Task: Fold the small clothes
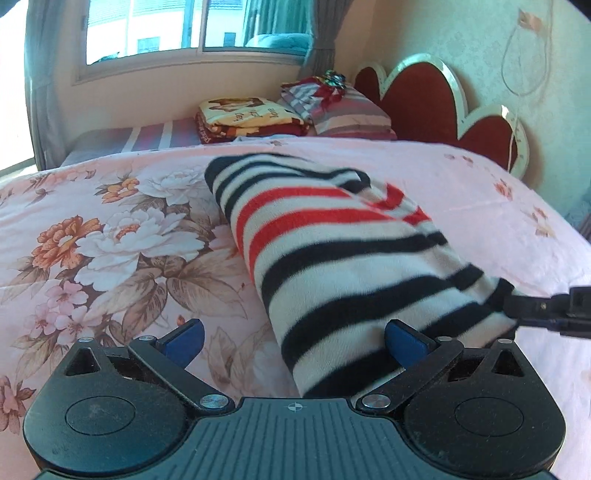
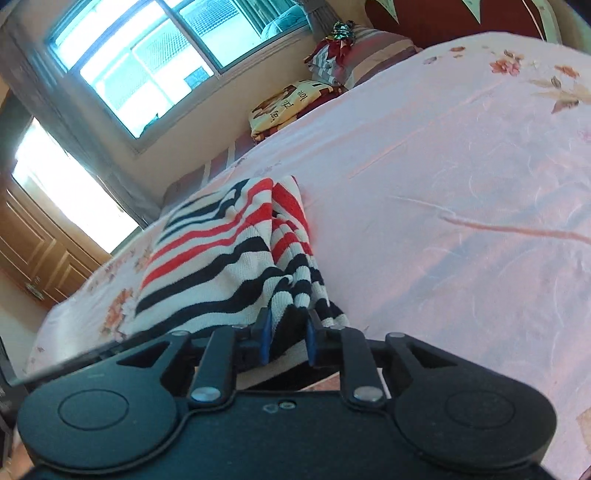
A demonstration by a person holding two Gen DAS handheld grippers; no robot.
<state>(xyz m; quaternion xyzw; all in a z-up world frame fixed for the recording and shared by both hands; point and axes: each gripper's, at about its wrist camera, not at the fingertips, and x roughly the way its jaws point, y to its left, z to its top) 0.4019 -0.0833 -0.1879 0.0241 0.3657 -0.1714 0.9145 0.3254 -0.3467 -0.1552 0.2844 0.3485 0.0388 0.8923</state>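
Observation:
A small knit sweater [image 1: 343, 254] with white, black and red stripes lies folded lengthwise on the pink floral bedspread [image 1: 110, 236]. My left gripper [image 1: 295, 341] is open, its blue pads wide apart just above the sweater's near end. My right gripper [image 2: 286, 338] is shut on the sweater's [image 2: 221, 258] near corner, with bunched fabric between its blue pads. It also shows in the left wrist view [image 1: 546, 310], at the right edge, gripping the sweater's right corner.
Folded blankets [image 1: 251, 118] and striped pillows [image 1: 347, 110] lie at the head of the bed by a red headboard [image 1: 436, 99]. A window [image 1: 192, 26] is behind them. A wooden door [image 2: 33, 251] stands past the bed's far side.

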